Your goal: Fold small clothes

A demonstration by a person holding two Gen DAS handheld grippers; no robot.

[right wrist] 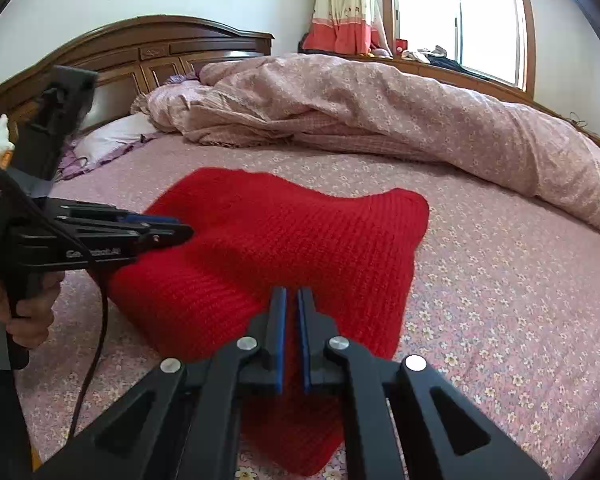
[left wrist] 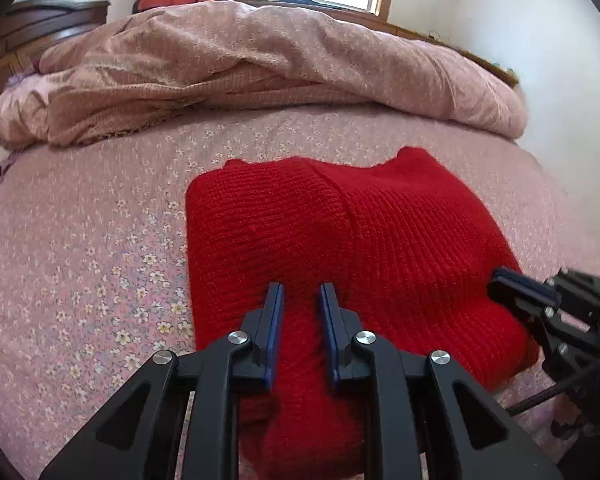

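A red knitted garment (left wrist: 340,248) lies partly folded on the pink flowered bed sheet (left wrist: 80,260); it also shows in the right wrist view (right wrist: 284,240). My left gripper (left wrist: 301,292) holds the near edge of the garment between its blue pads, with a fold of red knit in the gap. My right gripper (right wrist: 292,296) is nearly closed on the garment's near right edge, which is lifted off the sheet. The right gripper shows at the right edge of the left wrist view (left wrist: 504,280). The left gripper shows at the left of the right wrist view (right wrist: 176,228).
A bunched pink quilt (left wrist: 280,68) lies across the far side of the bed. A dark wooden headboard (right wrist: 140,52) and a pillow (right wrist: 112,136) are at the far left. A window (right wrist: 484,16) with a curtain (right wrist: 340,8) is behind. Flat sheet surrounds the garment.
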